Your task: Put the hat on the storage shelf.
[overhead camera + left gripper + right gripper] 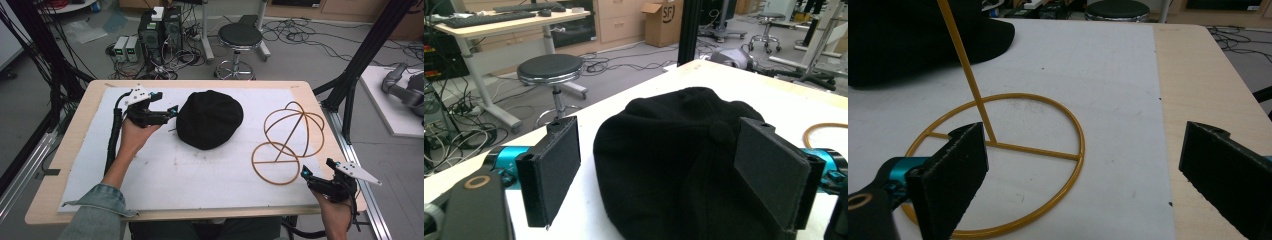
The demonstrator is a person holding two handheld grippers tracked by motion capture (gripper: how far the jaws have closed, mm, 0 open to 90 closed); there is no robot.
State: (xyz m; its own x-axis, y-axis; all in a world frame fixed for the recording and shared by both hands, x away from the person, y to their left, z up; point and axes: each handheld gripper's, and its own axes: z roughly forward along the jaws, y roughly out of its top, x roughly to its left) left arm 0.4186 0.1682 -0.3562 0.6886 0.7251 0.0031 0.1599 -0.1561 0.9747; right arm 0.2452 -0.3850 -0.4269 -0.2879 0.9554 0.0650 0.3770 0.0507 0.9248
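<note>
The table [75, 130] carries a white mat [200, 175] that covers most of its top, bare wood showing along the left and right edges. On the mat, the black cap [210, 120] lies crown up toward the far edge, a little left of the middle. To its right, near the right edge, stands the wire stand [287, 142]: a gold ring base flat on the mat, a thin stem rising from its crossbar, and a cage of loops at the top leaning toward the far right corner.

The left gripper [170, 114] sits at the cap's left side, toward the far left corner, held in the person's left hand [132, 137]. In the left gripper view its jaws stand wide apart, one pad bare over the mat, the other in front of the cap's crown; whether it touches the fabric cannot be told.

The right gripper [306, 172] waits at the near right corner, just beside the ring base. Its jaws are spread wide as well, nothing between them, the left jaw low in front of the ring, the right one over bare wood.
</note>
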